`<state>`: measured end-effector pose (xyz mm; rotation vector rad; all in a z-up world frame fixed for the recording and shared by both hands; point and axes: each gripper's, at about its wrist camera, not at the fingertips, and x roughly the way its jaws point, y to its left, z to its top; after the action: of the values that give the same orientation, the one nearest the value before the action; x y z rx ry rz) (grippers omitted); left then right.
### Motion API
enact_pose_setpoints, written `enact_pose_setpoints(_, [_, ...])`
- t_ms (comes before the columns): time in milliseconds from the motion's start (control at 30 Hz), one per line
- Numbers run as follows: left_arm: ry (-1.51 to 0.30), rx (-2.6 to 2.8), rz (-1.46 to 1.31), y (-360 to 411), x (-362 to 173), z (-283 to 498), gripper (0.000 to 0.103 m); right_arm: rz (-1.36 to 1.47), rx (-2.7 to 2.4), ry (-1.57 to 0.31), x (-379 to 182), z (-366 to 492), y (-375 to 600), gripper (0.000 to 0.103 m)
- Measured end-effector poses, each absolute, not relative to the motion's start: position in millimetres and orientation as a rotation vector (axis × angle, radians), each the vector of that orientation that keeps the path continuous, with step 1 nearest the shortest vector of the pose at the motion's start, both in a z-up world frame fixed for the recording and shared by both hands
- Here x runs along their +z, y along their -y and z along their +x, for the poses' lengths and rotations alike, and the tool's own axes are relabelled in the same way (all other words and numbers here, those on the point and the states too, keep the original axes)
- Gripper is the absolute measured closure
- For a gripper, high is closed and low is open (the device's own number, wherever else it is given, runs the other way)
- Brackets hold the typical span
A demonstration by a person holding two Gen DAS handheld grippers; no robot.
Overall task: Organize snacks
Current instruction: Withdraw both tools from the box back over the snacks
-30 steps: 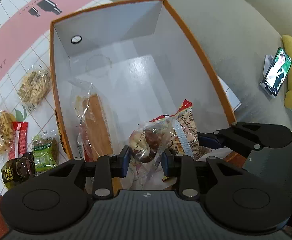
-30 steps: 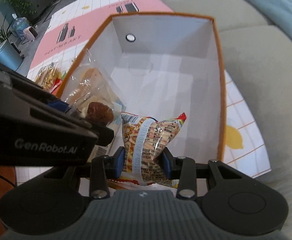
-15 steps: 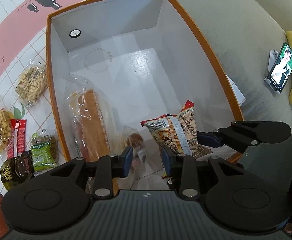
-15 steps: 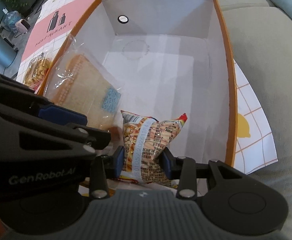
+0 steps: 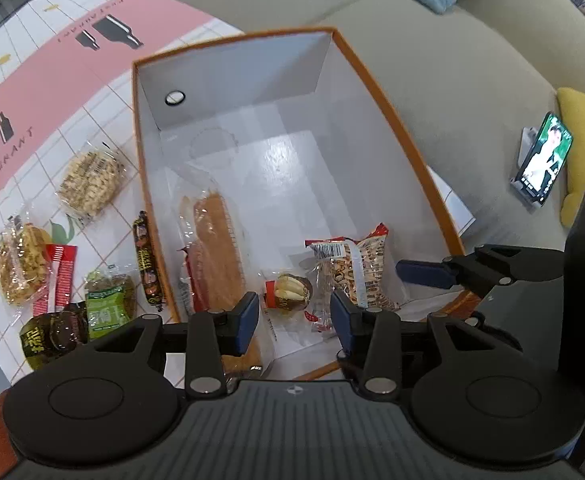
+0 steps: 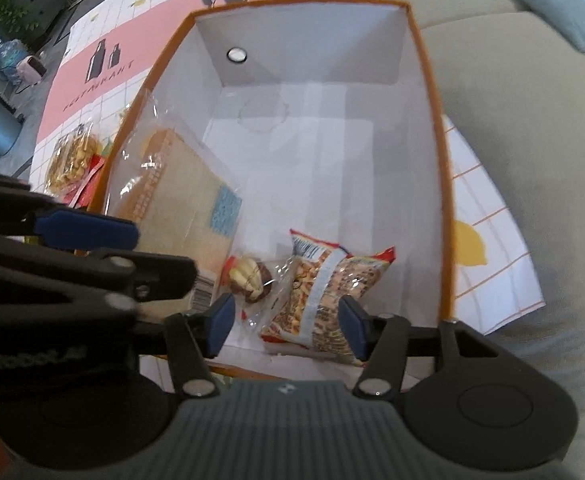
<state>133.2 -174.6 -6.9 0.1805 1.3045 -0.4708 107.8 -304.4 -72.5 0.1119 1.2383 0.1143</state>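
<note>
A large orange-rimmed white cardboard box point(image 5: 376, 80) is seen filling the middle of both views, resting on a pink-and-white gridded tabletop point(image 5: 52, 80). Inside it, a long wrapped bread loaf point(image 5: 216, 248) lies lower left, a patterned crisp packet point(image 6: 324, 292) lower centre and a small wrapped chocolate cake point(image 5: 288, 292) between them. Loose snacks are left outside, at the left of the left wrist view; a dark sausage stick point(image 5: 146, 260) lies just beside the box wall, its long axis parallel to it. The left claw point(image 5: 294, 318) is judged nearer to these. Both it and the right claw point(image 6: 284, 320) are spread apart, holding nothing.
</note>
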Motion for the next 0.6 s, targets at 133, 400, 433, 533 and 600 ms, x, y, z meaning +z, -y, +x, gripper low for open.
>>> enact_pose_setpoints(133, [-1.244,-0.47,0.176,166,10,123,0.053,0.077,0.08,-1.179,-53,99,301,0.044])
enact_pose_setpoints(400, [-1.064,-0.417,0.154,133,48,95,0.052,0.112,0.027,-0.967,-11,69,283,0.044])
enact_pose_setpoints(433, [-1.032,-0.406,0.149,126,53,90,0.052,0.119,0.018,-0.938,-6,64,278,0.044])
enact_pose_setpoints(533, [-0.962,-0.379,0.132,107,60,78,0.05,0.129,-0.001,-0.837,6,49,261,0.044])
enact_pose_setpoints(600, [-0.941,-0.374,0.099,91,62,73,0.05,0.142,-0.004,-0.769,12,39,249,0.044])
